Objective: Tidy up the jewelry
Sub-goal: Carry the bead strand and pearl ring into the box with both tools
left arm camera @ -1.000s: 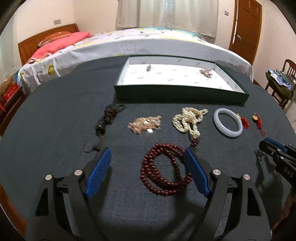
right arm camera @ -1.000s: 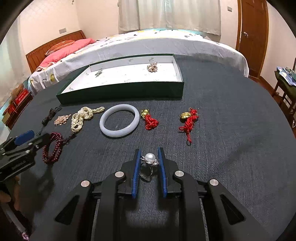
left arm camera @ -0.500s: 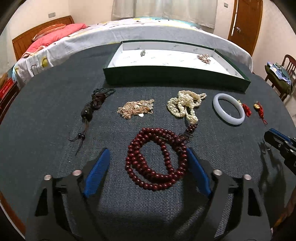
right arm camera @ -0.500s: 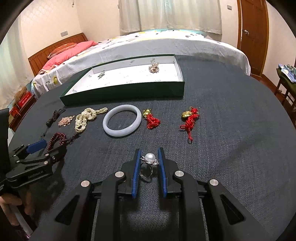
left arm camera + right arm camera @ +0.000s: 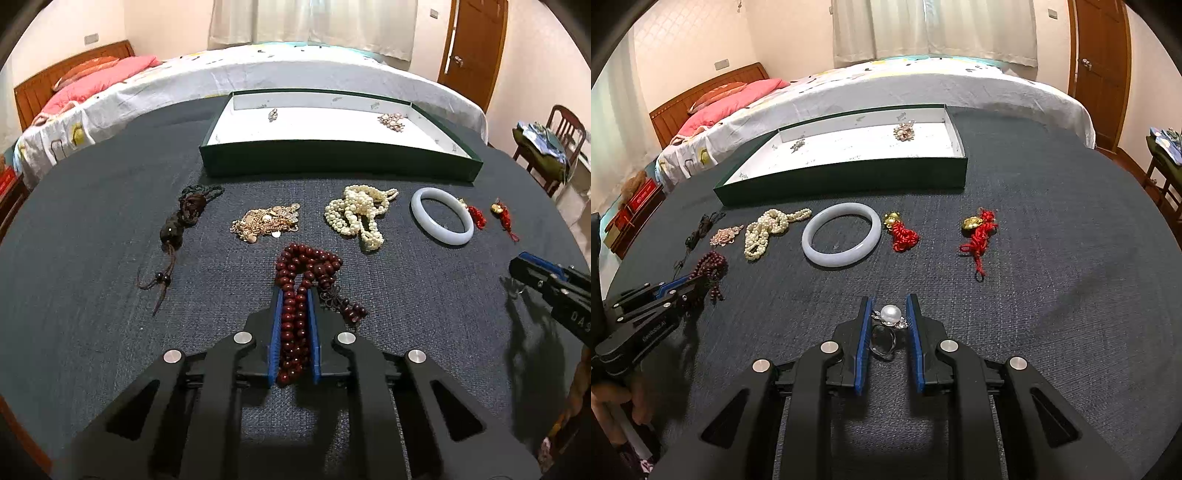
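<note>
Low, seemingly level: left gripper around red beads.

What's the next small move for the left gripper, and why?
Probably lift straight up. The left gripper is shut on the red bead necklace, whose far loops and tassel lie on the cloth. It must rise before going to the green tray.

Glossy dark-red beads are lying on a rough, matt woven cloth; a smooth, milky bangle is gleaming faintly.
</note>
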`<state>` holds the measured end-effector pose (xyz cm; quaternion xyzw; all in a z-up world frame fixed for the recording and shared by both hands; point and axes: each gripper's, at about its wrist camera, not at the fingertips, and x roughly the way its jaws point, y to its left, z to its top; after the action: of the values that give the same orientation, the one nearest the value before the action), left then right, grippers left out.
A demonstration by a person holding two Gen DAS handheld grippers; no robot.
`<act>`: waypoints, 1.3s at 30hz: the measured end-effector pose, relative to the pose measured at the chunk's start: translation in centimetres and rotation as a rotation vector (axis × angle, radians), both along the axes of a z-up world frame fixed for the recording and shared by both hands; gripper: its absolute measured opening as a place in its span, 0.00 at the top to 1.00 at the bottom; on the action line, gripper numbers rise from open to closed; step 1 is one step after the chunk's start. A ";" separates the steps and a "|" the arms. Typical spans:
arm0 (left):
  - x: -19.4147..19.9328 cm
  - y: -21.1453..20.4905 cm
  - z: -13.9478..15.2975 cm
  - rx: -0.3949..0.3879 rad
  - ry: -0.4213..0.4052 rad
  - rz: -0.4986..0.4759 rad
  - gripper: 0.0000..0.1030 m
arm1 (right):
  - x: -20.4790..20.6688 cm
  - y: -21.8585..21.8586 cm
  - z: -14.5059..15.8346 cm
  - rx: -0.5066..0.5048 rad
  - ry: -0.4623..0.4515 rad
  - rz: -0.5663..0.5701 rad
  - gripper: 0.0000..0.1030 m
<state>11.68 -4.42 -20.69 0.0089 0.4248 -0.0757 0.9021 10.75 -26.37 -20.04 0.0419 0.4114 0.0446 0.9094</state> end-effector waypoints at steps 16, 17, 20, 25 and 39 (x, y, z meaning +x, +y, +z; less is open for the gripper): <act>-0.7 0.4 2.1 -0.001 -0.053 0.008 0.89 | -0.2 0.5 0.7 -0.002 -0.015 0.012 0.81; -0.7 0.5 2.2 -0.003 -0.055 0.009 0.89 | -0.2 0.6 0.7 -0.003 -0.015 0.013 0.81; -0.6 0.6 2.4 -0.009 -0.058 0.012 0.89 | -0.3 0.7 0.9 -0.006 -0.019 0.015 0.81; -0.5 0.8 3.0 -0.022 -0.070 0.014 0.89 | -0.3 0.9 1.5 -0.002 -0.028 0.019 0.81; 2.8 0.2 7.1 -0.075 -0.150 -0.008 0.89 | 3.2 2.4 5.9 0.016 -0.128 0.079 0.81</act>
<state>14.44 -4.25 -13.57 -0.0177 0.3529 -0.0943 0.9307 13.97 -23.95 -14.12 0.0299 0.3533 0.0863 0.9310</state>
